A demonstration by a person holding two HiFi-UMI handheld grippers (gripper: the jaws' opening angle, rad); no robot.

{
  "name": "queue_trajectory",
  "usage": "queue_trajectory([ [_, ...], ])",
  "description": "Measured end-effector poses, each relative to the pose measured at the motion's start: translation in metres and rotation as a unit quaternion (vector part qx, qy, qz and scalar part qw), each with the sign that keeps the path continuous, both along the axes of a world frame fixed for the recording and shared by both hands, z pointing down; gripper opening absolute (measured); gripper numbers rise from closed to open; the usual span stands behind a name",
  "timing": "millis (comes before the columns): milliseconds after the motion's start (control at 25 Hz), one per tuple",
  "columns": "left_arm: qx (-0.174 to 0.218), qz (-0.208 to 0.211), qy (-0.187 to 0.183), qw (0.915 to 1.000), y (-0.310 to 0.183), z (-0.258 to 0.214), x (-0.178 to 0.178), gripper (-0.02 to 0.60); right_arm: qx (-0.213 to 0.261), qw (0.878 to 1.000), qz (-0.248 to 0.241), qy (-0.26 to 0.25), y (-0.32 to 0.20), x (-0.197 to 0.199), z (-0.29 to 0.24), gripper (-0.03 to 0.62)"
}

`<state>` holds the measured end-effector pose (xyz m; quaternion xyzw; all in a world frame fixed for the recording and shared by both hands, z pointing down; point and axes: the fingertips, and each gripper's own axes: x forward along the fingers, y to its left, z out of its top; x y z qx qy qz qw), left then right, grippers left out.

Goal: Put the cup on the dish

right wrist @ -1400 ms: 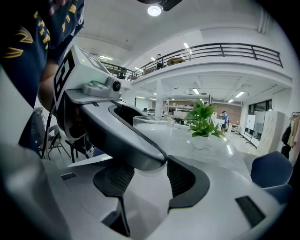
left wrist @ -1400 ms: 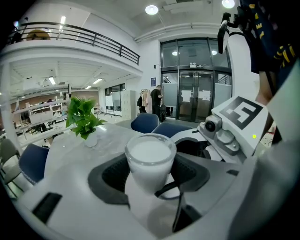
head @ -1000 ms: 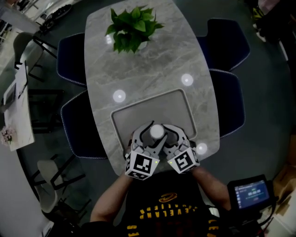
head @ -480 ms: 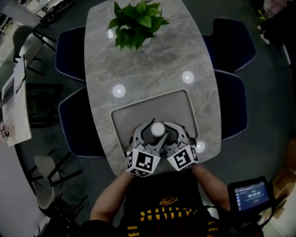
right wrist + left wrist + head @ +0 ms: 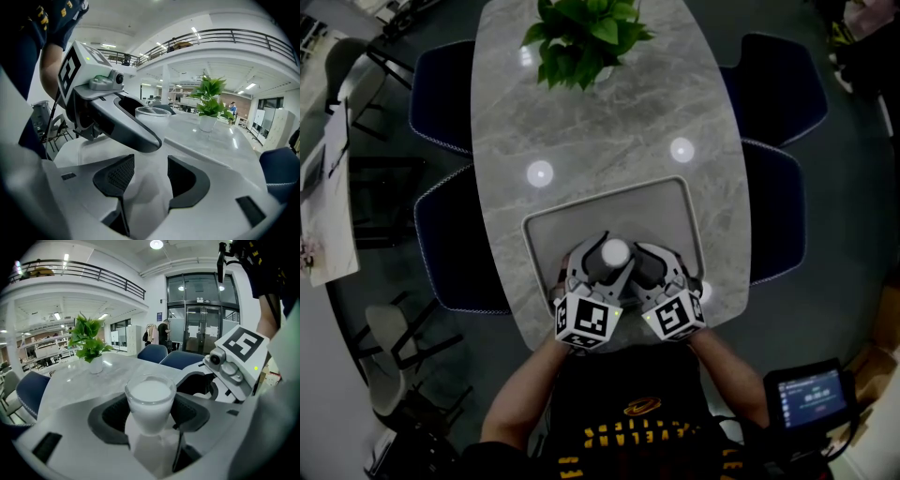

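clear, white-filled cup [image 5: 149,399] in grip of left hand-held gripper [image 5: 150,417]; right hand-held gripper [image 5: 145,180] apart, empty

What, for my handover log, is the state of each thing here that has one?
cup: upright, white inside, over the dish.
left gripper: shut on the cup.
right gripper: open, empty.
dish: flat on the table.
plant: upright at the table's far end.
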<state>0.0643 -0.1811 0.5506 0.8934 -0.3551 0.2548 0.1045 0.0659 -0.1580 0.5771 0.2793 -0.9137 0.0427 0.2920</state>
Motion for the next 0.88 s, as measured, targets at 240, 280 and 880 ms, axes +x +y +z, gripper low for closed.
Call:
queue_trajectory([
  [240, -0.001, -0.005, -0.004, 1.0, -0.002, 0.011, -0.004, 0.264, -0.009, 1.0, 0.012, 0.003, 0.003, 0.016, 0.007, 0.225],
  [280, -0.002, -0.006, -0.005, 1.0, -0.002, 0.014, -0.004, 0.264, -0.011, 1.0, 0.015, 0.004, 0.003, 0.019, 0.007, 0.225],
  [880, 0.001, -0.014, -0.003, 0.9999, -0.006, 0.03, -0.003, 0.265, -0.026, 0.991, 0.129, -0.028, -0.02, 0.07, 0.001, 0.225],
])
